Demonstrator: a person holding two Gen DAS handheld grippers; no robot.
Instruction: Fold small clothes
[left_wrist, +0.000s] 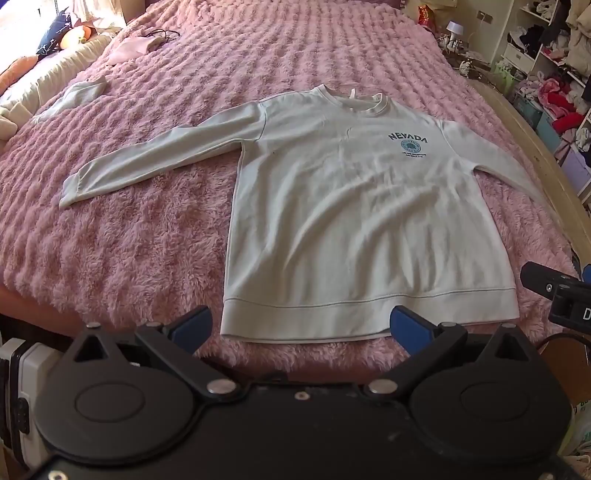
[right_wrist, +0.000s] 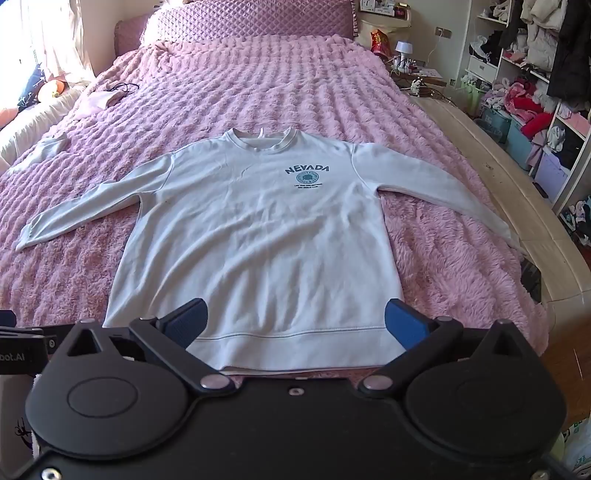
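White long-sleeved cotton sweatshirt (right_wrist: 255, 236) flat near pink fluffy bedspread's (right_wrist: 443, 266) foot edge. Left gripper (left_wrist: 301, 325), right gripper (right_wrist: 293, 319): spread wide, empty. Likely to bunch if pinched unevenly.

A bed (right_wrist: 480, 266) under a fluffy pink blanket (right_wrist: 280, 74)

A white sweatshirt (right_wrist: 255, 243) with a "NEVADA" print lies flat, front up, on the blanket, both sleeves spread sideways and the hem toward the cameras. Farther up the bed, on the left side, lie a small pale pink garment (right_wrist: 99, 100) with a dark cord (right_wrist: 123, 88) on it, and a small white cloth (right_wrist: 50, 147).
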